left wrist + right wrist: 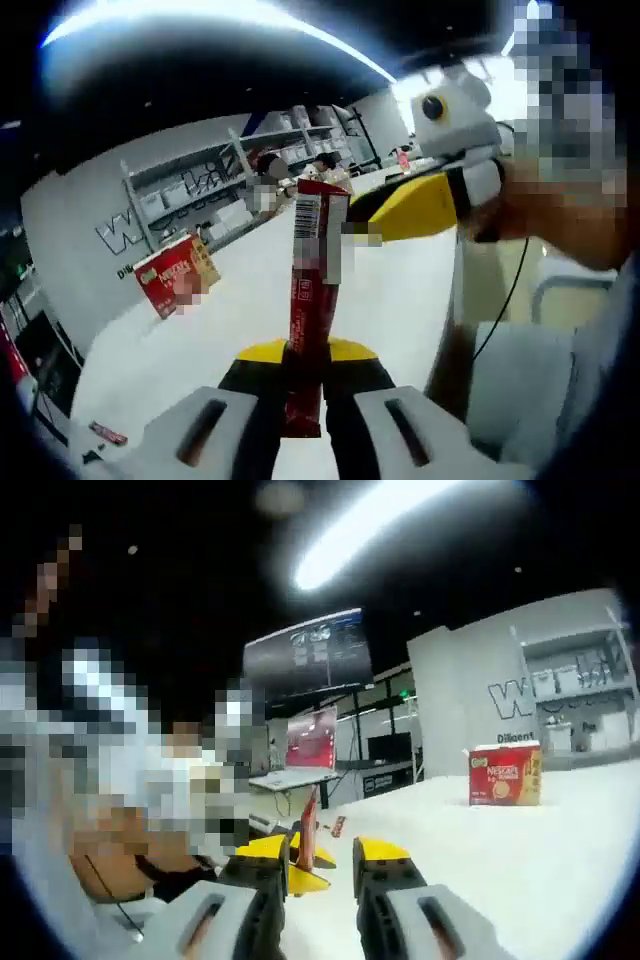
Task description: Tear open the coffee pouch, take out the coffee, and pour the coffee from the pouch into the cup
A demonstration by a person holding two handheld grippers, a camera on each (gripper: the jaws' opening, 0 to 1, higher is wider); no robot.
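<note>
**Coffee pouch held upright in left tool, right tool at its top**

Left gripper view: the left tool (305,385) is clamped on the lower part of a long red coffee pouch (312,300), which stands upright between its yellow-tipped jaws, above the white desk (200,330). The right tool (352,225) enters from the right, its yellow tips meeting the upper part of the pouch just below the top edge; whether they are pinching it cannot be told from this view. A person's hand (570,215) holds that tool.

Right gripper view: the right tool (322,865) shows a gap between its two jaws. The pouch (308,832) appears edge-on, just beyond the left jaw, with the other tool's yellow tip beside it.

A red box (177,273) stands on the desk well apart from the pouch. A small red packet (108,433) lies near the desk edge. Shelving (200,185) lines the far wall.
</note>
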